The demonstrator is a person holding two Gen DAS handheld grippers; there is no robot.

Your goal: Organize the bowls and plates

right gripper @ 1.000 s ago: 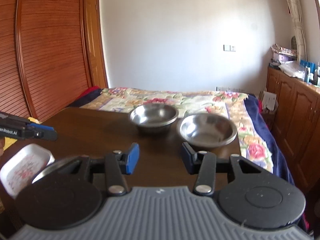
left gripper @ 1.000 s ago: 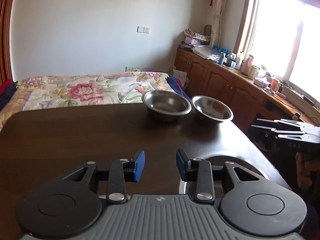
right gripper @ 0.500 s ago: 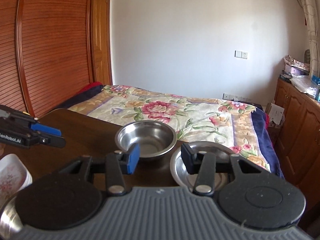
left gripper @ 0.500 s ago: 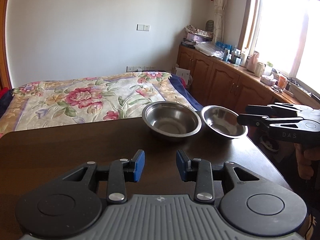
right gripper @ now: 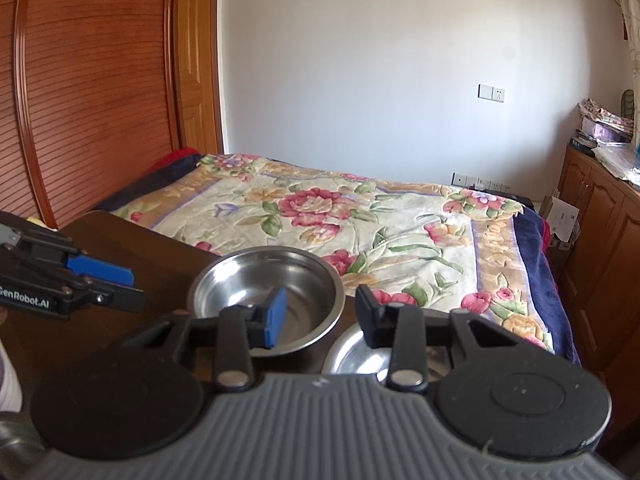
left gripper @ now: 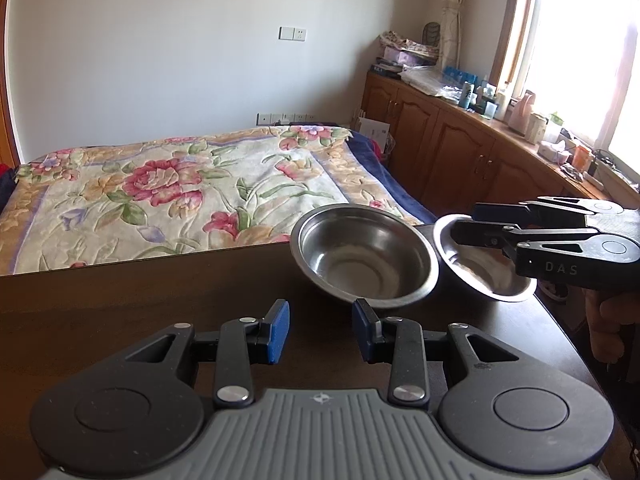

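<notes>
A pale wall [left gripper: 160, 60] with a light switch [left gripper: 292, 33] closes the far side of the room, a slatted wooden wardrobe [right gripper: 80, 92] fills one side, and a bright window [left gripper: 580, 52] stands over a run of wooden cabinets [left gripper: 460, 148] cluttered with bottles and boxes. A bed [left gripper: 168, 196] under a floral quilt lies just beyond the far edge of the dark wooden worktop [left gripper: 140, 300]. At the worktop's far right corner sit two steel bowls side by side: the deeper bowl [left gripper: 364, 254] stands just inside the far edge, and the shallower bowl [left gripper: 480, 268] lies beside it, nearer the right edge, their rims close or touching. The right hand-held gripper [left gripper: 466, 226] reaches in from the right, held by a hand [left gripper: 612, 320], its fingers hanging over the shallower bowl with a moderate gap between them, gripping nothing that shows. The left hand-held gripper [left gripper: 320, 330] hovers above the middle of the worktop, its blue-padded fingers parted and empty, pointed toward the deeper bowl's near rim.
</notes>
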